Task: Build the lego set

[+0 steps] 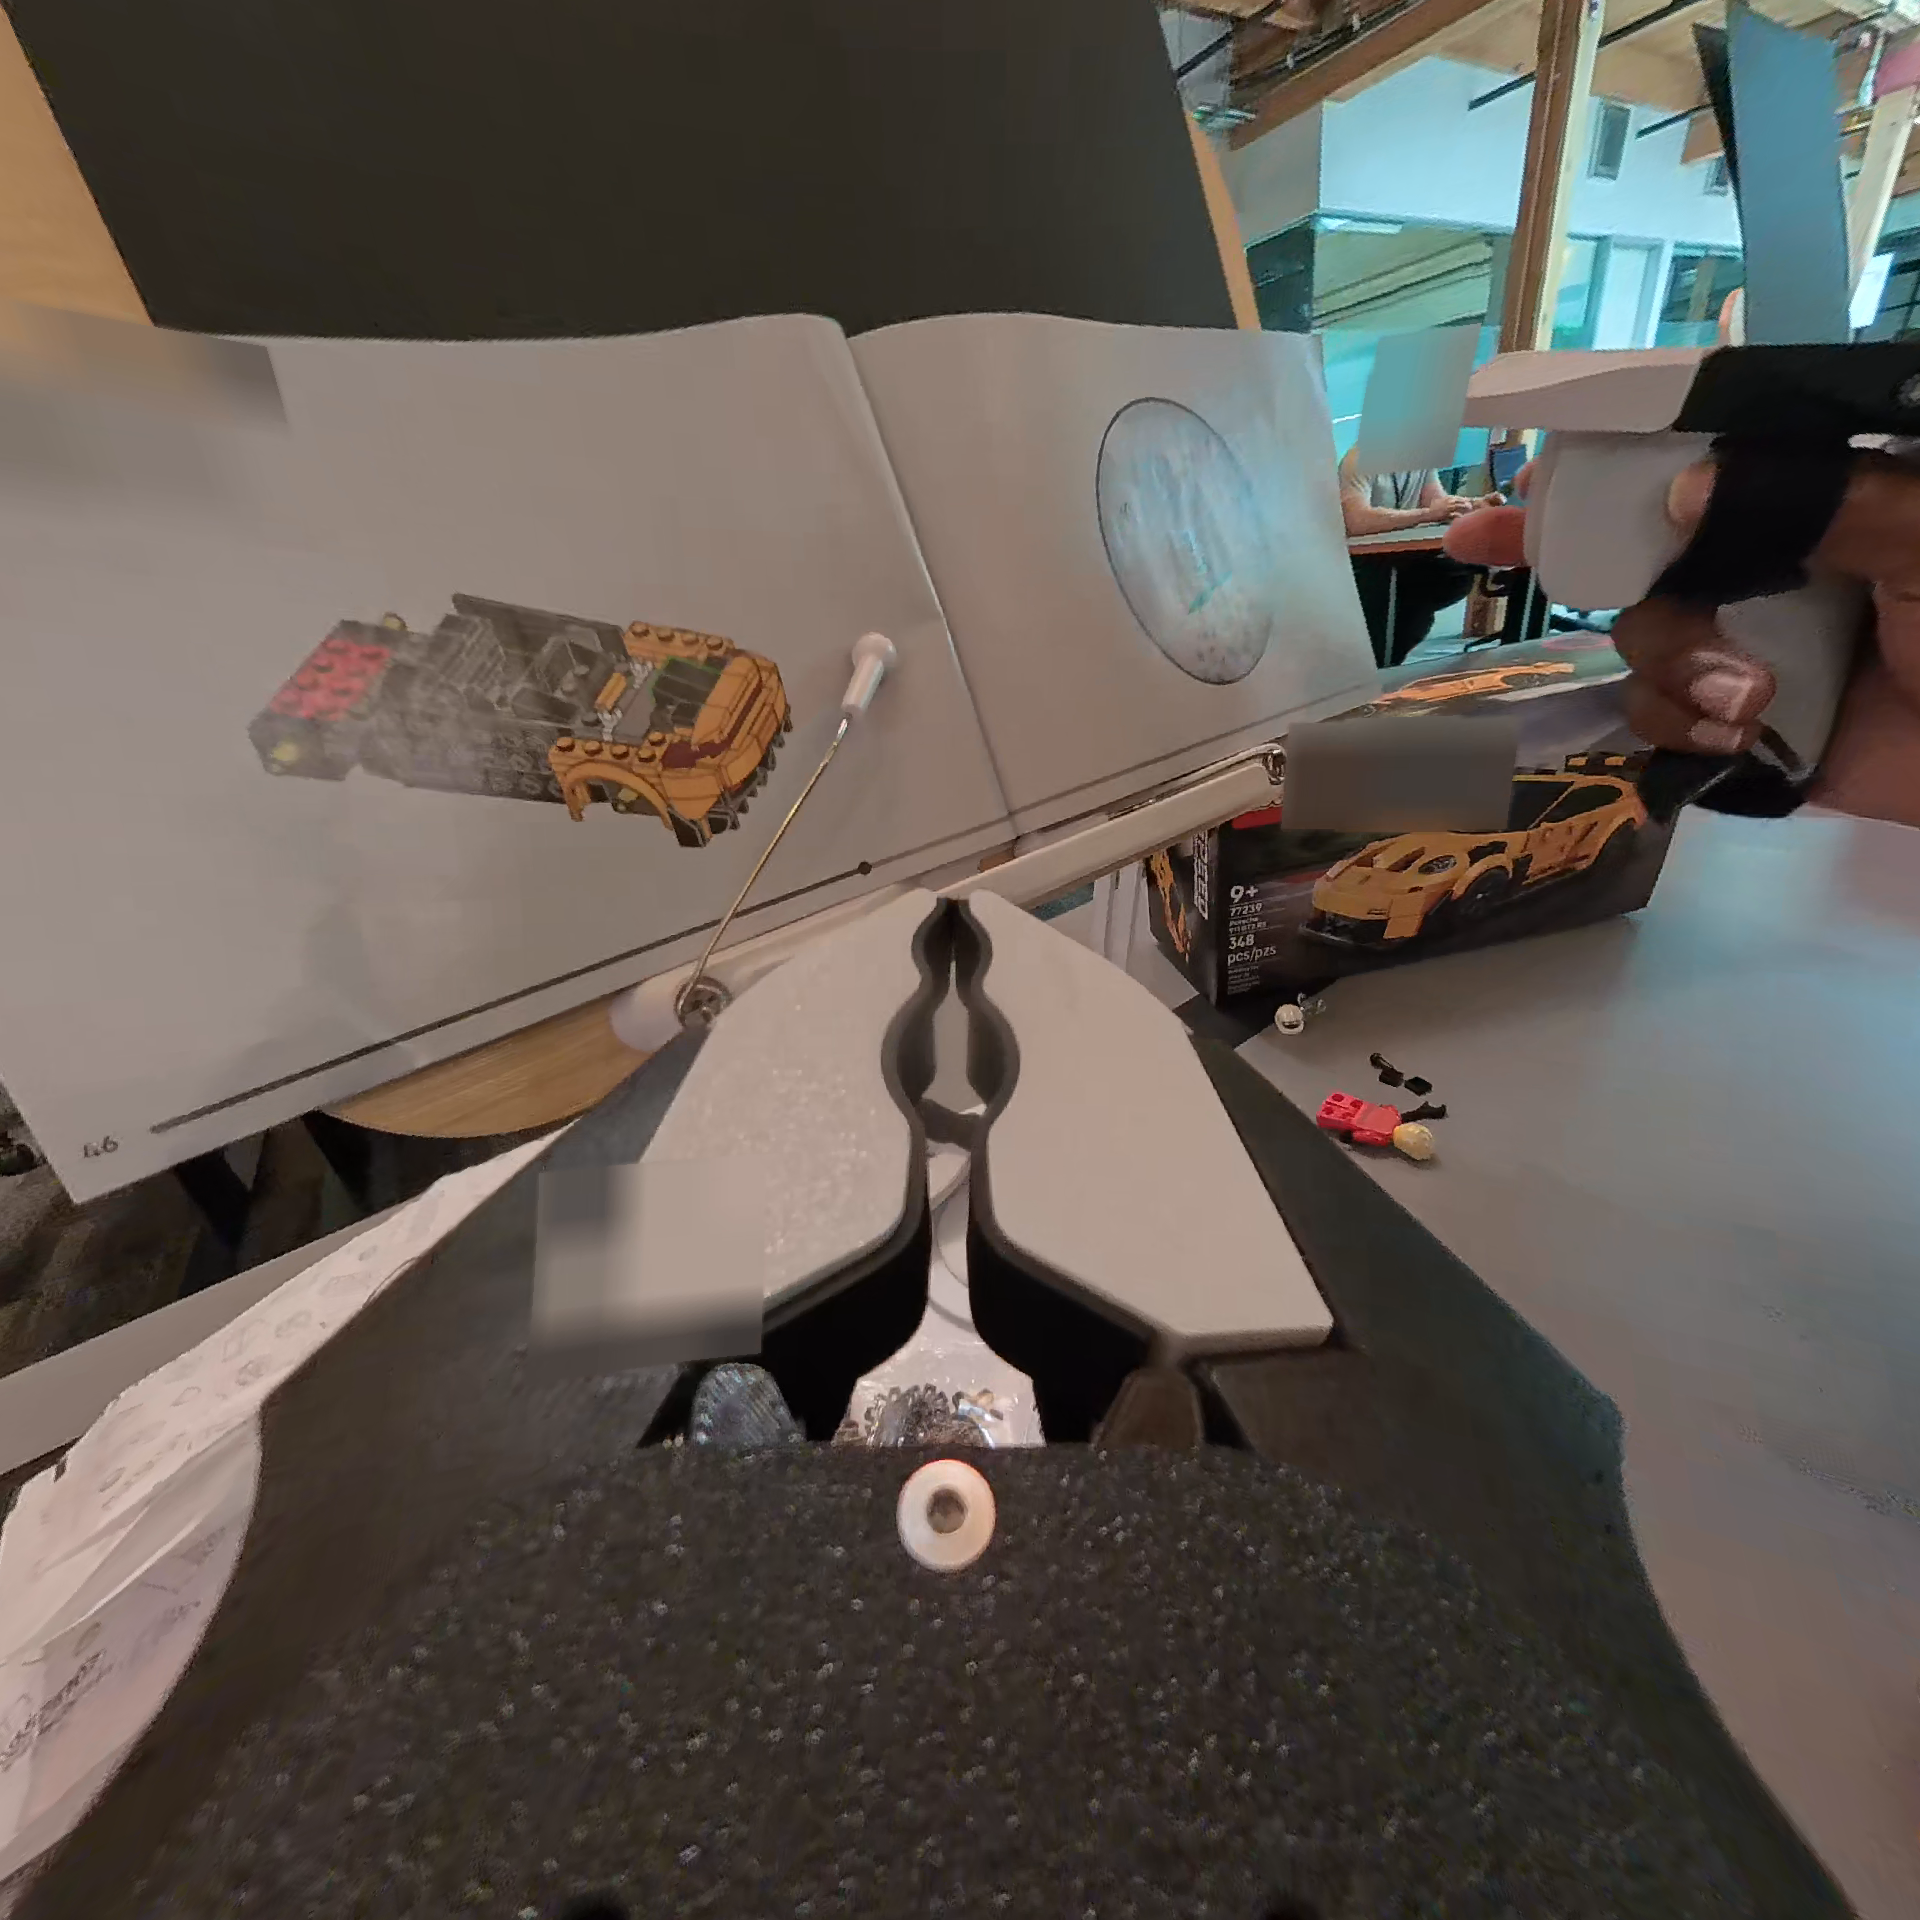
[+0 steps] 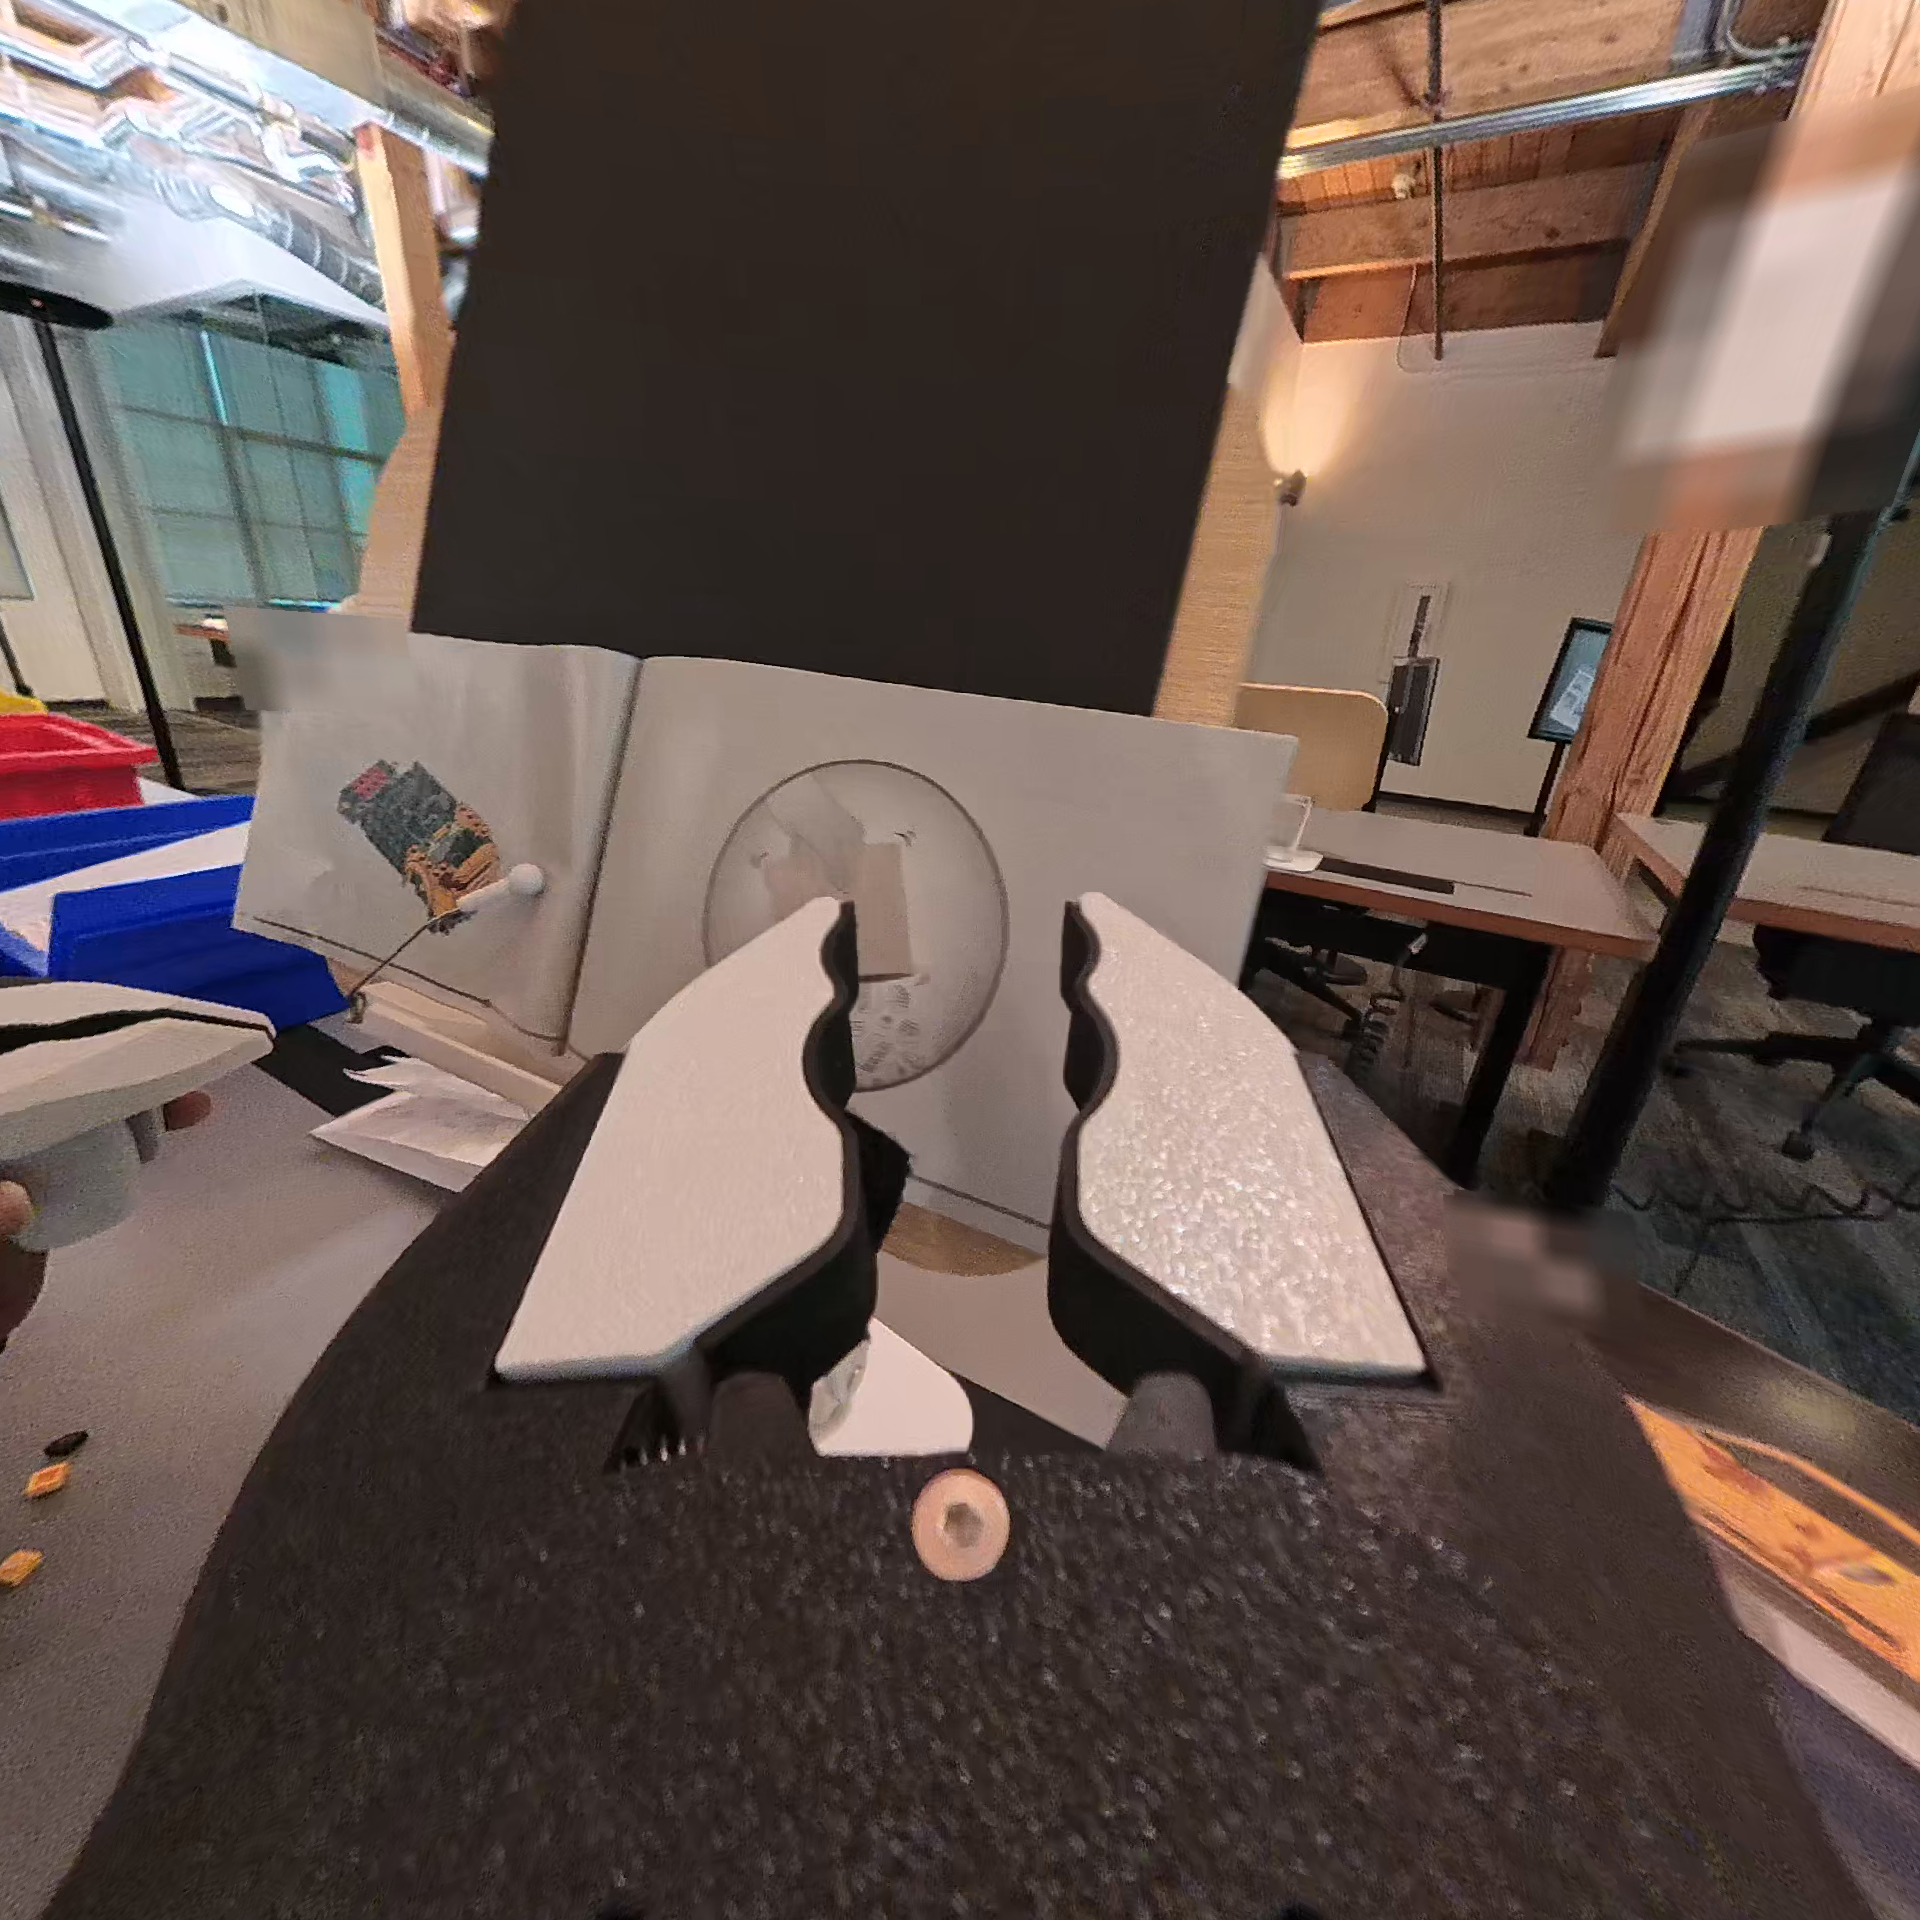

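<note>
Booklet point(image 1: 582, 644) stands open on its stand, left gripper point(image 1: 954, 914) pressed together empty, right gripper point(image 2: 958, 925) spread; only left view shows box point(image 1: 1455, 873) beside booklet.

Two hand-held grippers, both raised and empty

The left gripper point(image 1: 954, 914) has its fingertips pressed together with nothing between them. The right gripper point(image 2: 961, 925) has its two fingers spread apart, and a hand point(image 1: 1756, 613) grips its handle.
</note>
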Available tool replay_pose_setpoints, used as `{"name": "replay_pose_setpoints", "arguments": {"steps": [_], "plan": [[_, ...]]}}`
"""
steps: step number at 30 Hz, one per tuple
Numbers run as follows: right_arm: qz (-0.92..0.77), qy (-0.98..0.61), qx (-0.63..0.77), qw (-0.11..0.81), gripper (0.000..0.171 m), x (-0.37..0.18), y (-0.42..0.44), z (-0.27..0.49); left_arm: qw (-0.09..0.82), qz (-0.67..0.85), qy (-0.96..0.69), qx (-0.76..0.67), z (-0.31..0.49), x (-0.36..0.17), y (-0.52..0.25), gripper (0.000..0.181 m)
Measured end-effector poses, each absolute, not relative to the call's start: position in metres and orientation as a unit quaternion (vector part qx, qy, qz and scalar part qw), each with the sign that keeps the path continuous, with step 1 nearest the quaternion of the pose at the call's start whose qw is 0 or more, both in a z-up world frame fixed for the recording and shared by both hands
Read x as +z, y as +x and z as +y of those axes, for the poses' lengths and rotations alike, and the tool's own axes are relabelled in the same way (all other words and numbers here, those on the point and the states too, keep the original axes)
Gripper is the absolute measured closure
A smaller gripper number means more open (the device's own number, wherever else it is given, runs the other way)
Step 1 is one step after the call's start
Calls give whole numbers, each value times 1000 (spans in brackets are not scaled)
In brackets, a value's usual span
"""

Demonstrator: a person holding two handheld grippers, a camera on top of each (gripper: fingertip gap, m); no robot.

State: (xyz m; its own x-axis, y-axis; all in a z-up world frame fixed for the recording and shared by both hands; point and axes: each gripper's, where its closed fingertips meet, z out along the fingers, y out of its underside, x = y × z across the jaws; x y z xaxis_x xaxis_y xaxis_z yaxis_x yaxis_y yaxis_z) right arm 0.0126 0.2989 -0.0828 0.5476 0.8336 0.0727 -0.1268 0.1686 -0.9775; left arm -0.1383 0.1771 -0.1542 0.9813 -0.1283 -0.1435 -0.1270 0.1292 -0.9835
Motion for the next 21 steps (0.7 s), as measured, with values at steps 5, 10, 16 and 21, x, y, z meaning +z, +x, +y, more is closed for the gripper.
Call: {"name": "replay_pose_setpoints", "arguments": {"steps": [5,10,16,21], "plan": [[-365,-530,332,690,140,-89,-11,283,745,108,-658,0,177,-155,-133,181],[-379,-533,285,701,150,-99,-19,284,743,103,-661,-4,176,-156,-138,181],[-363,-535,283,708,166,-103,-18,289,747,100,-657,-24,175,-155,-137,181],[-351,-540,275,714,168,-105,-16,293,736,102,-667,-45,176,-158,-134,181]]}}
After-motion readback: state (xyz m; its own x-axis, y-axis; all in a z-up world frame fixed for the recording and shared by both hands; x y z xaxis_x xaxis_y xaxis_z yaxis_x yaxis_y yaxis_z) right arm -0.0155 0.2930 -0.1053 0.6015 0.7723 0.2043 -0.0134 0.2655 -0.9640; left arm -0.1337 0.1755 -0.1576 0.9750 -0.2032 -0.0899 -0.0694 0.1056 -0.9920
